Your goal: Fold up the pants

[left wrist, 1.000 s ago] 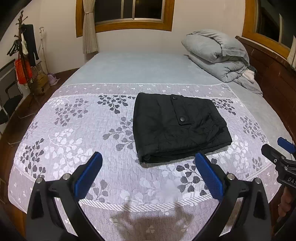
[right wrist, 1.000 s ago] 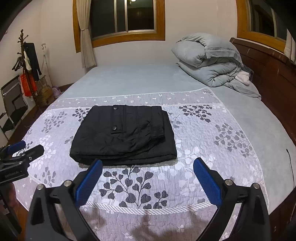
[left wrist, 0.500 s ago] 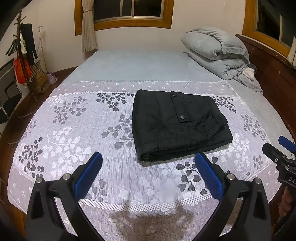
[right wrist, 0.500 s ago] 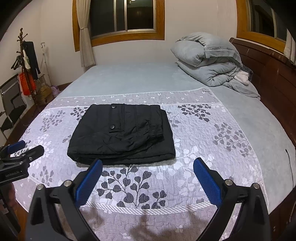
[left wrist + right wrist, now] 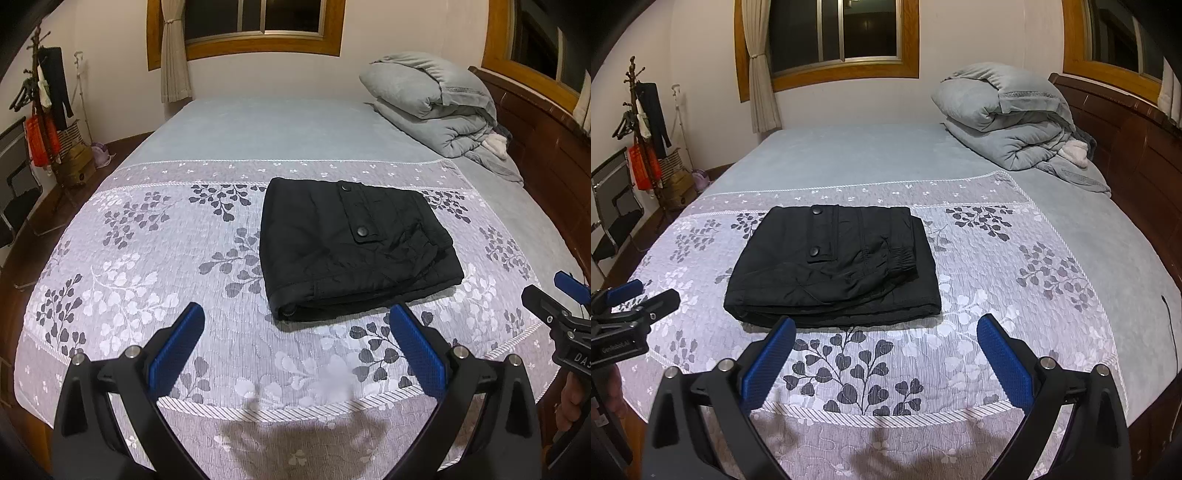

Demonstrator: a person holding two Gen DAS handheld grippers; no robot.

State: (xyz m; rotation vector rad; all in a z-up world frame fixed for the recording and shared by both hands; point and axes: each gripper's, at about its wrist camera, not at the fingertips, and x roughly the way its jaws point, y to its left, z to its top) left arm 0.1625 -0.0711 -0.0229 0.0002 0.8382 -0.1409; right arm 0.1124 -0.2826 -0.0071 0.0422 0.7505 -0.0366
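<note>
While both my left gripper [image 5: 295, 347] and right gripper [image 5: 884, 349] hang spread and empty, the folded pants [image 5: 834, 264] lie mid-frame on the bed [image 5: 1071, 236], right gripper nearer.

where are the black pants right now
The folded black pants lie on the floral bedspread, left of centre in the right wrist view, just beyond the open right gripper.
</note>
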